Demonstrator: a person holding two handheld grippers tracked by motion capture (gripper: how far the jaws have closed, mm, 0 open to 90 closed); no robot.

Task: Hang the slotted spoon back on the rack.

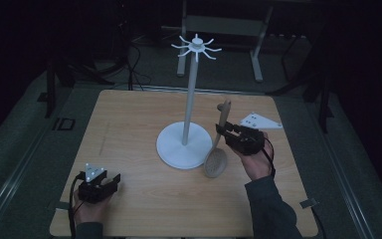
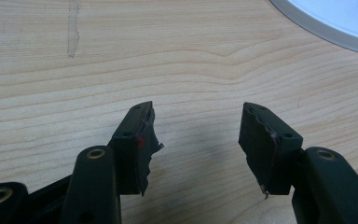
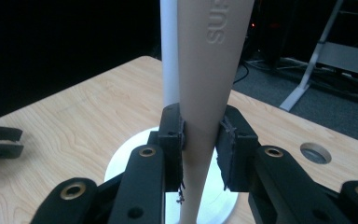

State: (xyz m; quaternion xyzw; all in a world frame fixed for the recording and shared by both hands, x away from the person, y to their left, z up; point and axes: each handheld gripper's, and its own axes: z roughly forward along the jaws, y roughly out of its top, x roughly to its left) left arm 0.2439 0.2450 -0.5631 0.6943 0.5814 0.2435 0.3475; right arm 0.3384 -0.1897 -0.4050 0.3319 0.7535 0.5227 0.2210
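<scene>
A white stand (image 1: 188,124) stood in the middle of a wooden table (image 1: 139,199). It had a round base, a tall pole and little hooks at the top.

From high up, the right gripper (image 1: 222,130) was just to the right of the stand's base. It held a wooden spoon (image 1: 218,144) by the handle. The spoon's bowl was down by the table, touching the edge of the base or just beside it. I could not tell which. The handle pointed up and leaned a little.

The right gripper view showed things the high view could not. Both jaws pressed tight on the spoon handle (image 3: 204,93), one on each side. Raised letters were on the handle. The white pole (image 3: 168,56) stood right behind the spoon. The other gripper's jaw tips (image 3: 2,141) showed far off at the left.

The left gripper (image 1: 102,185) was well away from the stand, near the table's front left corner. In the left gripper view its jaws (image 2: 196,140) stood wide apart with nothing between them, just bare wood. A bit of the stand's base (image 2: 335,21) showed in the top right corner.
</scene>
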